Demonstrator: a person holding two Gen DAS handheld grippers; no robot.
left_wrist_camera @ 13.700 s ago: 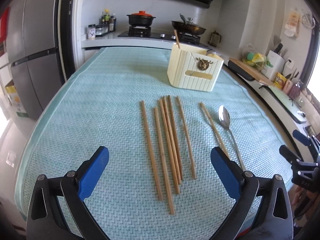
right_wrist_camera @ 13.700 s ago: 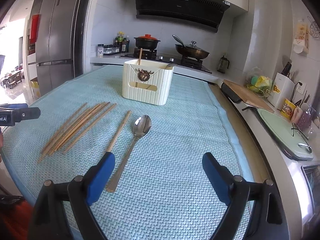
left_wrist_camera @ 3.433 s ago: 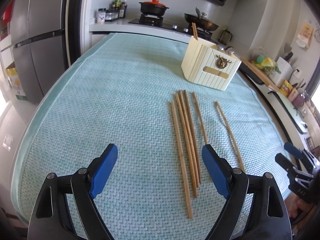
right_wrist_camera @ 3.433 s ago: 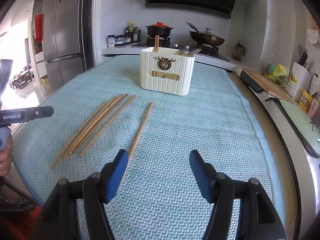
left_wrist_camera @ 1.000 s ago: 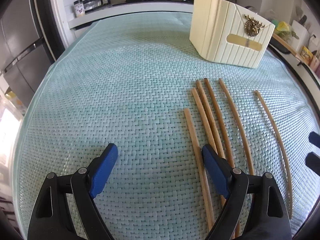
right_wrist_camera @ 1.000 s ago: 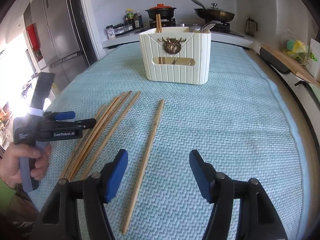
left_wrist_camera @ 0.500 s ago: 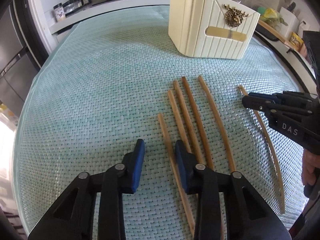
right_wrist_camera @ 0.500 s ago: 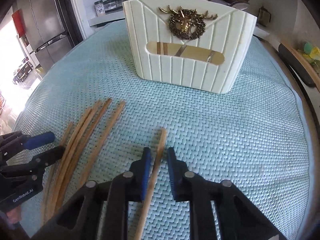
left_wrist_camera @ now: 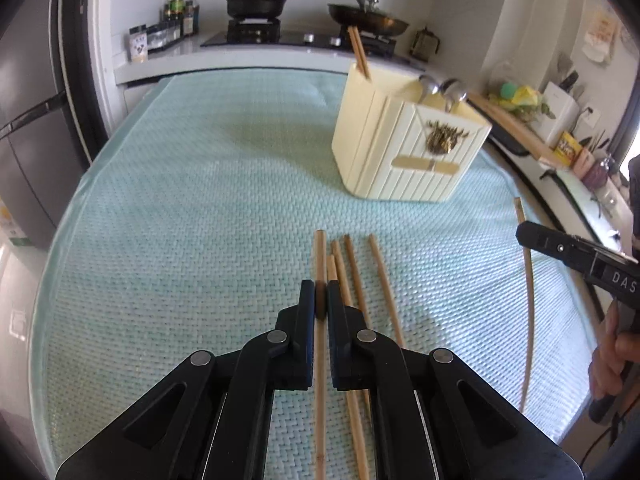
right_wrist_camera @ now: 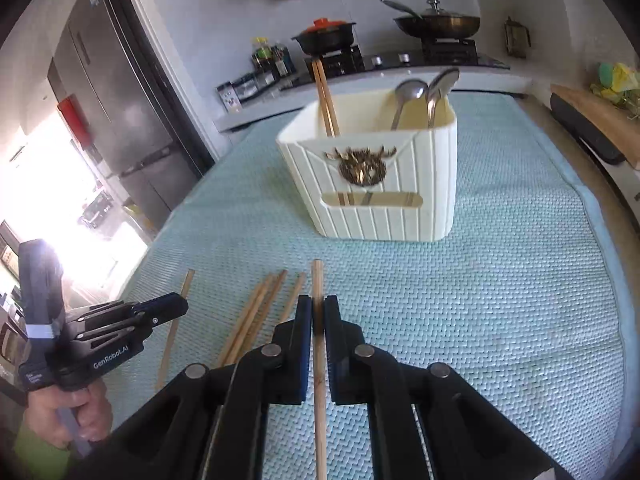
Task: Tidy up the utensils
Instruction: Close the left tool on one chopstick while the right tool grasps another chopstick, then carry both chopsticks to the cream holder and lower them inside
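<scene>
My left gripper (left_wrist_camera: 320, 300) is shut on one wooden chopstick (left_wrist_camera: 320, 256), held a little above the teal mat (left_wrist_camera: 180, 220). Several more chopsticks (left_wrist_camera: 382, 280) lie on the mat just right of it. My right gripper (right_wrist_camera: 318, 312) is shut on another chopstick (right_wrist_camera: 317, 280), also raised. A cream ribbed utensil holder (right_wrist_camera: 380, 200) stands upright ahead of both grippers. It holds two chopsticks (right_wrist_camera: 326, 100) on its left side and two spoons (right_wrist_camera: 420, 96) on its right. In the right wrist view the left gripper (right_wrist_camera: 160, 312) is at the lower left.
A stove with a red-lidded pot (left_wrist_camera: 256, 0) and a pan (left_wrist_camera: 368, 16) runs along the back. A dark fridge (right_wrist_camera: 120, 100) stands to the left. A counter with a wooden board (right_wrist_camera: 600, 120) and small items borders the mat's right edge. A person's hand (right_wrist_camera: 68, 412) grips the left tool.
Both grippers went from open to shut, each on a chopstick, and both rose off the mat with it. Further back, a spoon lay on the mat; it now stands in the holder.
</scene>
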